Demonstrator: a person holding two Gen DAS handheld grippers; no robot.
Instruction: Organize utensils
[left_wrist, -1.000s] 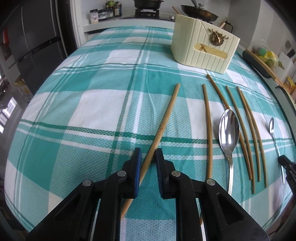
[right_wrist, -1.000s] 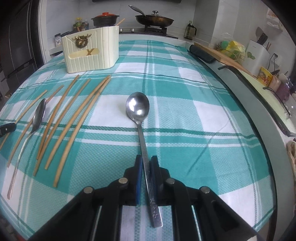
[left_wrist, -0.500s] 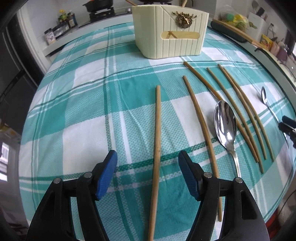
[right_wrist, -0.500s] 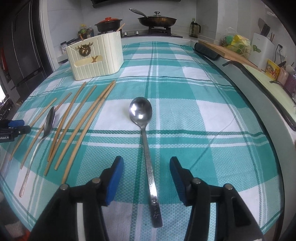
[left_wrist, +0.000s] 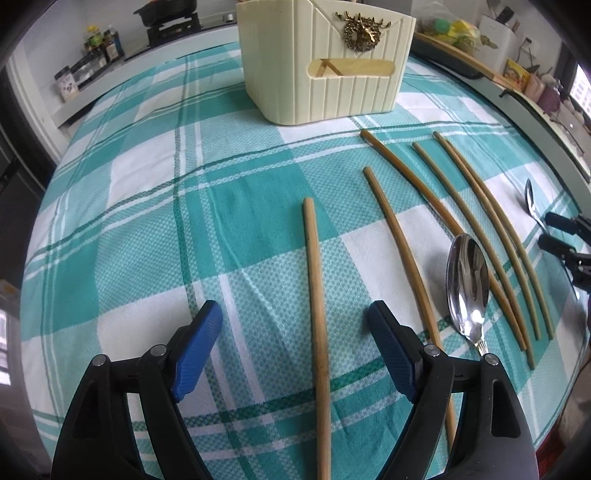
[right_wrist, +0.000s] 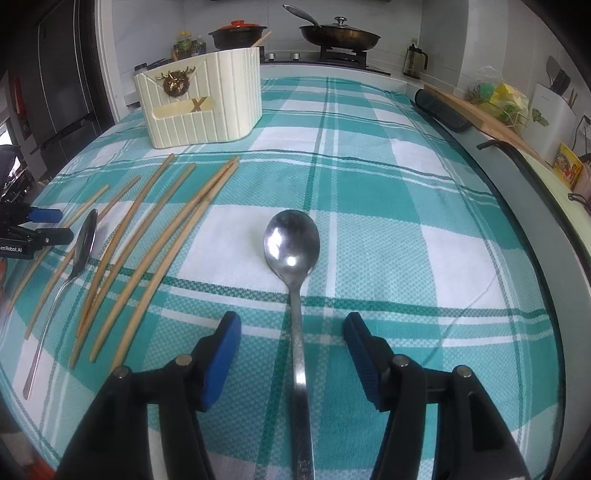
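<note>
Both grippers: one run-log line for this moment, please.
left gripper: opening, chopstick between, untouched | right gripper: opening, spoon between, untouched

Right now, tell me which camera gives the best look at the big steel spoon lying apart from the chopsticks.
The right wrist view: the big spoon lies whole and centred on the cloth between the opening jaws of the right gripper, untouched. The left wrist view shows only its small bowl at the far right edge, behind that gripper.

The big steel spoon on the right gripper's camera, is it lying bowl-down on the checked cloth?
No, the big steel spoon lies with its bowl's hollow side facing up on the teal checked cloth.
</note>
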